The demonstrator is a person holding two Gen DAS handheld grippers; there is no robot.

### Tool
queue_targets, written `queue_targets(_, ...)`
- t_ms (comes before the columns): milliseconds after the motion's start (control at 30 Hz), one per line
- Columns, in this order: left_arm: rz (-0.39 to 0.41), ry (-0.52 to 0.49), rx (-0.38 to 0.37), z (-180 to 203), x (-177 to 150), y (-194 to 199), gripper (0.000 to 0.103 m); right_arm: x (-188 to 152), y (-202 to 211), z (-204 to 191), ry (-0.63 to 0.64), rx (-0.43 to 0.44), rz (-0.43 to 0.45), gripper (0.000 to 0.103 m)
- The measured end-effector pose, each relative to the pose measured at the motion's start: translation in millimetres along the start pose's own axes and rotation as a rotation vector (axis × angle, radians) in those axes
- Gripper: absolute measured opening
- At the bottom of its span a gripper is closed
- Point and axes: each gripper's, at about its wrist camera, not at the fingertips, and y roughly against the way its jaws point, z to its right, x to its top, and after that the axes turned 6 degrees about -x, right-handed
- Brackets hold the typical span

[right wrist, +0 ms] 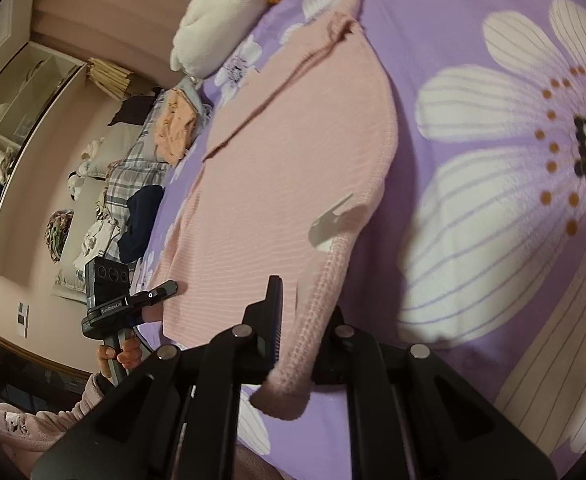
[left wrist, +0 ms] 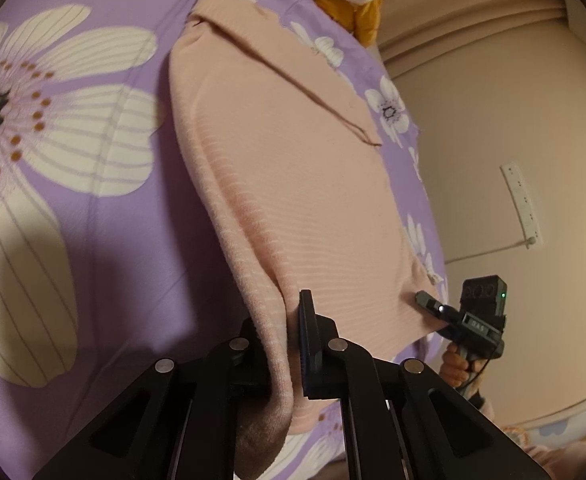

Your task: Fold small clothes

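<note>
A pink ribbed garment point(left wrist: 293, 180) lies spread on a purple flowered bedsheet point(left wrist: 141, 248), a folded flap running across its far part. In the left wrist view my left gripper point(left wrist: 281, 312) is shut on the garment's near left corner, and the cloth hangs down between the fingers. My right gripper point(left wrist: 427, 300) pinches the near right corner, held by a hand. The right wrist view shows the same garment point(right wrist: 285, 160), with my right gripper point(right wrist: 305, 304) shut on its thick hem. My left gripper point(right wrist: 169, 288) bites the opposite corner at the left.
A white and orange plush toy point(right wrist: 213, 20) lies at the bed's far end. Piled clothes point(right wrist: 141, 168) sit beside the bed, with shelves point(right wrist: 9, 120) along the wall. A wall socket strip point(left wrist: 523, 204) with a cable is to the right.
</note>
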Motion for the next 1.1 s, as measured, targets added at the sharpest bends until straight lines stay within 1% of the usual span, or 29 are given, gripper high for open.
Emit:
queue_targets(200, 0.055, -0.040, -0.045, 17.7, 9.3, 14.3, 0.005, 7.4, 7.6, -17.1, 0.047, 0.035, 0.040, 0.009)
queue_targets(400, 0.075, -0.088, -0.047, 35.0, 22.8, 23.4, 0.005, 23.9, 15.1, -36.2, 0.086, 0.086, 0.092, 0.009)
queue_targets(533, 0.065, -0.097, -0.057, 39.3, 29.8, 24.4, 0.005, 36.1, 18.2, -42.1, 0.100, 0.103, 0.121, 0.009)
queue_targets(633, 0.060, -0.101, -0.045, 39.2, 30.4, 25.2, 0.005, 43.3, 19.1, -43.4, 0.101, 0.113, 0.138, 0.009)
queue_targets(767, 0.076, -0.102, -0.047, 42.5, 36.4, 30.9, 0.005, 50.6, 20.7, -45.9, 0.108, 0.130, 0.153, 0.009)
queue_targets(900, 0.090, -0.139, -0.046, 54.0, 52.1, 36.7, 0.005, 59.6, 23.1, -48.2, 0.114, 0.152, 0.177, 0.009)
queue_targets(1100, 0.090, -0.168, 0.000, 63.5, 84.9, 35.7, 0.005, 90.2, 25.0, -55.5, 0.128, 0.174, 0.229, 0.009)
